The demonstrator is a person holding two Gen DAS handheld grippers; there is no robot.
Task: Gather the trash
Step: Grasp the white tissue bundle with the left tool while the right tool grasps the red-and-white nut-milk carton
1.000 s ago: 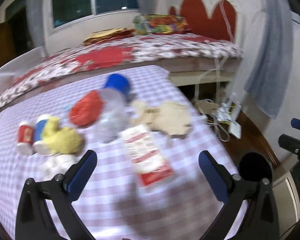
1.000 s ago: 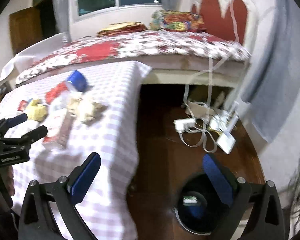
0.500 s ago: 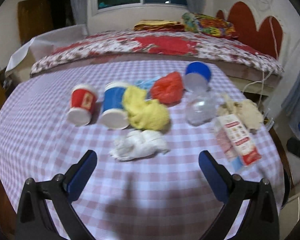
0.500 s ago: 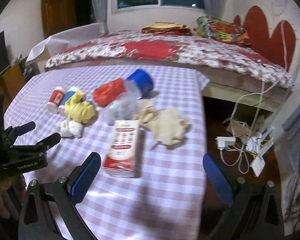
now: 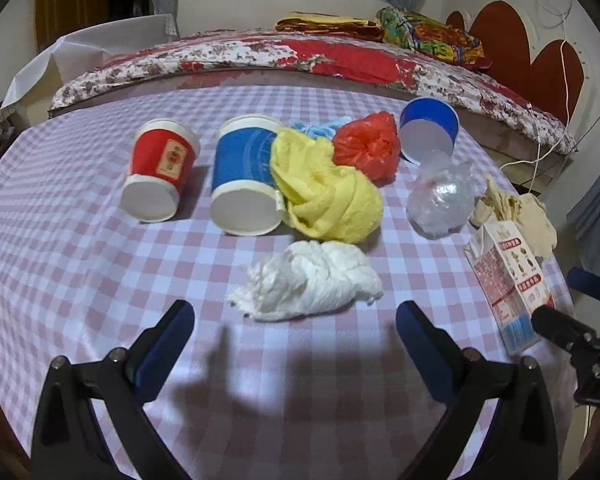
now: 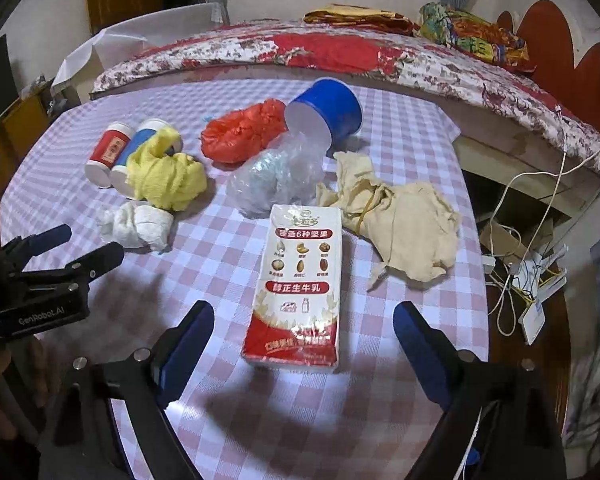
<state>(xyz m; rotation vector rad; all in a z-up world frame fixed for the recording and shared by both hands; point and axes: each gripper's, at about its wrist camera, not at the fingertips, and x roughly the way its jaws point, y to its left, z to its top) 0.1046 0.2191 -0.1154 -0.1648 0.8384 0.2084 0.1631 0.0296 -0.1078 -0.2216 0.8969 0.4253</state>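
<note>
Trash lies on a checked tablecloth. My left gripper is open just before a white tissue wad. Behind it lie a red cup, a blue cup, a yellow cloth, a red bag, another blue cup and a clear plastic bag. My right gripper is open around the near end of a milk carton. A beige cloth lies right of the carton.
A bed with a floral cover stands behind the table. Cables and a power strip lie on the floor beyond the table's right edge. The left gripper also shows at the left of the right wrist view.
Both views swung left from the floor and table edge onto the table. The left gripper now faces the tissue wad, the right gripper the milk carton. Both stayed open.
</note>
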